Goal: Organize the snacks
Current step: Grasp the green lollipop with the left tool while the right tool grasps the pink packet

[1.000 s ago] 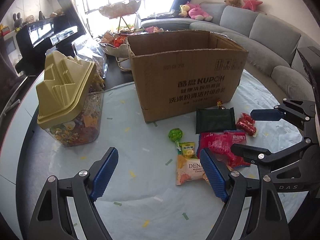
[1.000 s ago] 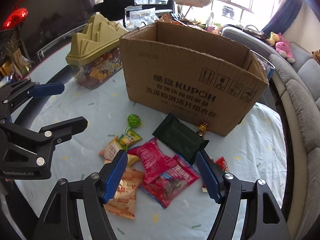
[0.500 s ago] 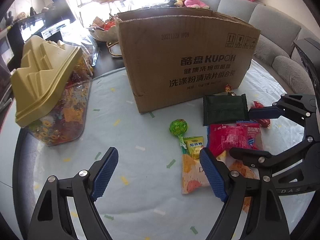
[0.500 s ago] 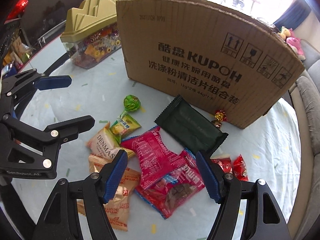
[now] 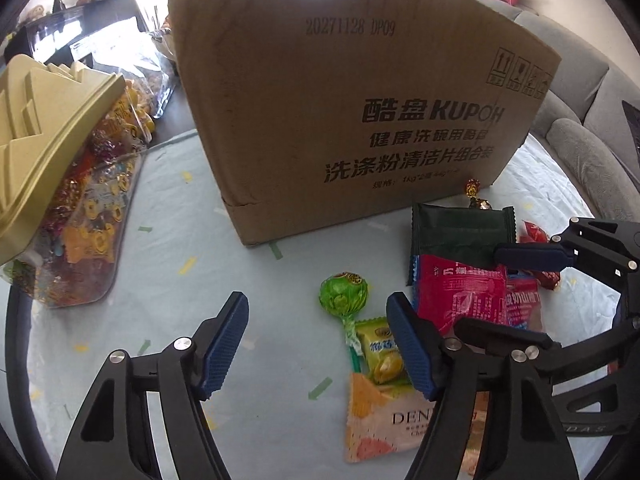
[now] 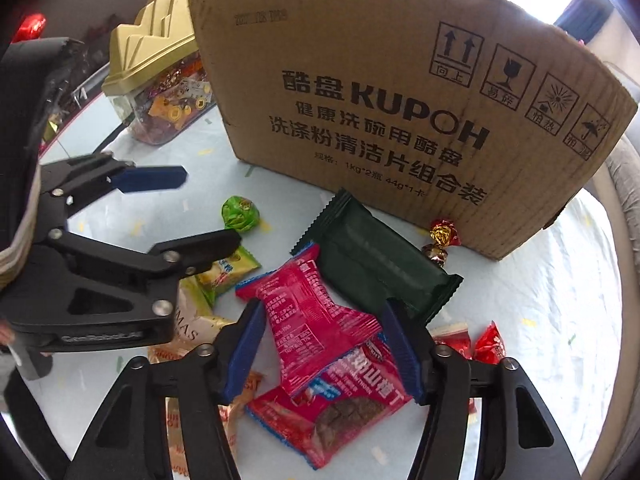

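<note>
Snack packets lie on the table in front of a cardboard box (image 5: 360,112) (image 6: 400,100). My left gripper (image 5: 316,344) is open, low over the cloth, with a green lollipop (image 5: 343,296) just ahead and a yellow-green candy (image 5: 382,354) by its right finger. My right gripper (image 6: 324,352) is open and straddles a red packet (image 6: 316,320) that lies over another red packet (image 6: 340,412). A dark green packet (image 6: 376,260) (image 5: 456,236) lies beyond it. The left gripper also shows in the right wrist view (image 6: 188,208).
A clear candy jar with a gold lid (image 5: 60,160) (image 6: 160,80) stands left of the box. A gold-wrapped candy (image 6: 442,236) lies at the box's foot. Small red candies (image 6: 488,344) lie right. A pale DENMAS packet (image 5: 384,420) lies near. A grey sofa (image 5: 580,80) is behind.
Both grippers have moved forward and down towards the snacks; the box now fills the upper view. The right gripper's fingers now flank the red packet. Both stayed open.
</note>
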{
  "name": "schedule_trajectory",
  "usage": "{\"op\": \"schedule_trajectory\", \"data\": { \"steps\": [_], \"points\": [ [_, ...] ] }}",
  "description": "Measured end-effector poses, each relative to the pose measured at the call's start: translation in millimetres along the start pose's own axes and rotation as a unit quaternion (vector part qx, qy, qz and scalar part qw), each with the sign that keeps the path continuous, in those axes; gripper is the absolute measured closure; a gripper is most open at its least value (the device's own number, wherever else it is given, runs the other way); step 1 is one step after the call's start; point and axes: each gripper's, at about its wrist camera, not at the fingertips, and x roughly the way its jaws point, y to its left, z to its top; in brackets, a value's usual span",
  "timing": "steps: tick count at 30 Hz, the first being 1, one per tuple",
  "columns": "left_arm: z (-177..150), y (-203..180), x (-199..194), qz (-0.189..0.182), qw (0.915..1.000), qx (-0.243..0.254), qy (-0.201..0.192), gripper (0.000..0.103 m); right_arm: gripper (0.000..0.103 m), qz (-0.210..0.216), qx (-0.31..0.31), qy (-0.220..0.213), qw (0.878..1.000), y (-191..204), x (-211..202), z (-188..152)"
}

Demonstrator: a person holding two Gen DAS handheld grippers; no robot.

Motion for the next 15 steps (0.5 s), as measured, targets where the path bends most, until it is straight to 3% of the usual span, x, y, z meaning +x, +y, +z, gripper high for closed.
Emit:
{"op": "schedule_trajectory", "data": {
  "steps": [6, 11, 15],
  "points": [
    [8.9, 1.3, 11.9, -0.010, 0.9999, -0.007, 0.009, 0.052, 0.046, 0.009, 0.001, -0.010, 1.000, -3.3, -0.5, 4.4],
    [10.6, 7.6, 18.3, -0.014, 0.9996, -0.014, 0.017, 0.077, 0.051, 0.008, 0.000, -0.014, 1.000, -2.8, 0.5, 6.4],
    [11.1, 15.6, 17.8, -0.014, 0.9997, -0.014, 0.016, 0.077, 0.055, 0.005, 0.000, -0.020, 1.000, 2.1, 3.0, 8.2]
  ]
}}
